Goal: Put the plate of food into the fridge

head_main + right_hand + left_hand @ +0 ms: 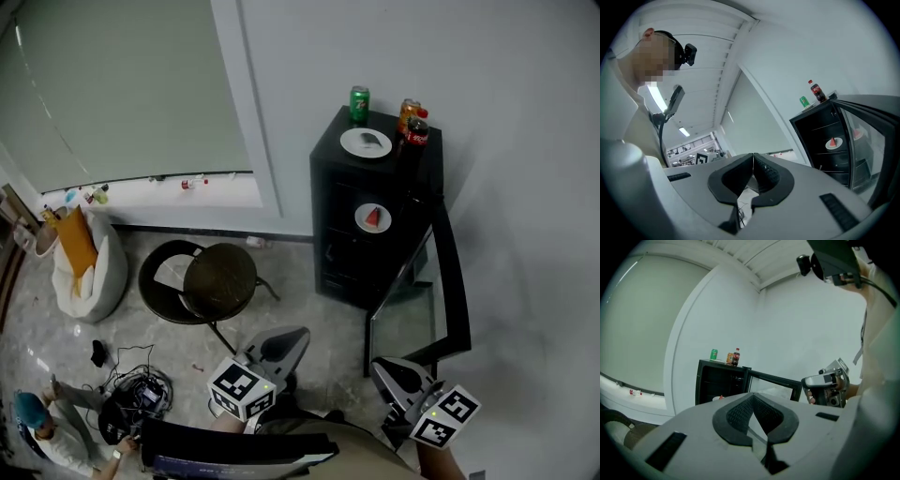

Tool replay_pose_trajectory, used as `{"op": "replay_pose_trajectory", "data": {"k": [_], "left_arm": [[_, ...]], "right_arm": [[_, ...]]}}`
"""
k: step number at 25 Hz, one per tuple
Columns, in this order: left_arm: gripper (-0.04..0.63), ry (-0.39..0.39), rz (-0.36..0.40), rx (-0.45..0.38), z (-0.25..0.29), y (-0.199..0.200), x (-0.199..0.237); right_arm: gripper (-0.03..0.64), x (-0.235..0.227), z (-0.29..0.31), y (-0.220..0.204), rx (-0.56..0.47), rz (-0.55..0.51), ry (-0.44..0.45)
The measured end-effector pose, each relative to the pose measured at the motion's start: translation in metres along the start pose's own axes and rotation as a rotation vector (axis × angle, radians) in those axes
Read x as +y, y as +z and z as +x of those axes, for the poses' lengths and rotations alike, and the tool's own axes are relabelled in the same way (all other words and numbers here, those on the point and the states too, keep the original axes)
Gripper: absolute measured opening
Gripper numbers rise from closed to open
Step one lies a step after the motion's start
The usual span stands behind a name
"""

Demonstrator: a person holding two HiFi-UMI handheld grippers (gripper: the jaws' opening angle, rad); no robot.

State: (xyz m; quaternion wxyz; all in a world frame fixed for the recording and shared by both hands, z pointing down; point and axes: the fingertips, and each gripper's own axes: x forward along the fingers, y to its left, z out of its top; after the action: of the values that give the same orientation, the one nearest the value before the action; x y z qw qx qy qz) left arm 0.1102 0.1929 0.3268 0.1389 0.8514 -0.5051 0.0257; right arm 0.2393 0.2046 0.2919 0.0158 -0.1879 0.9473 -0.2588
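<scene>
Both the left tool [284,345] and the right tool [394,373] are pressed together and empty, well short of the black mini fridge [342,267] where the white plate of red food [373,218] sits shelved; shoving its open glass door [455,281] hard could jolt that plate.

Left gripper [753,399], at 6 o'clock: its jaws are closed tip to tip, with nothing between the black pads. Past them, at 8 o'clock, stands a black fridge [708,380], its door [769,377] swung open toward 5 o'clock. On the fridge top stand a green can [714,354], an orange can [730,357] and a cola bottle [736,356], the last two touching. At 4 o'clock a hand holds the right gripper [826,381]. At 1 o'clock sits the person's head camera [830,261]. A pale window blind [637,324] fills 9 to 11 o'clock.
</scene>
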Motion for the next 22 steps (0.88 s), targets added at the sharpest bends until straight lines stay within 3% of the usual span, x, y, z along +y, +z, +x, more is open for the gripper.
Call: {"op": "replay_pose_trajectory", "data": {"k": [6, 15, 22], "left_arm": [[0.011, -0.017, -0.021, -0.034, 0.003, 0.008, 0.056], [0.009, -0.069, -0.02, -0.066, 0.012, 0.034, 0.161], [0.011, -0.067, -0.035, -0.052, 0.009, 0.043, 0.244]], "right_arm": [[0.02, -0.011, 0.05, 0.002, 0.028, -0.015, -0.042], [0.02, -0.039, 0.149, 0.018, 0.041, 0.027, -0.18], [0.02, -0.075, 0.216, 0.041, 0.027, 0.068, -0.29]]}}
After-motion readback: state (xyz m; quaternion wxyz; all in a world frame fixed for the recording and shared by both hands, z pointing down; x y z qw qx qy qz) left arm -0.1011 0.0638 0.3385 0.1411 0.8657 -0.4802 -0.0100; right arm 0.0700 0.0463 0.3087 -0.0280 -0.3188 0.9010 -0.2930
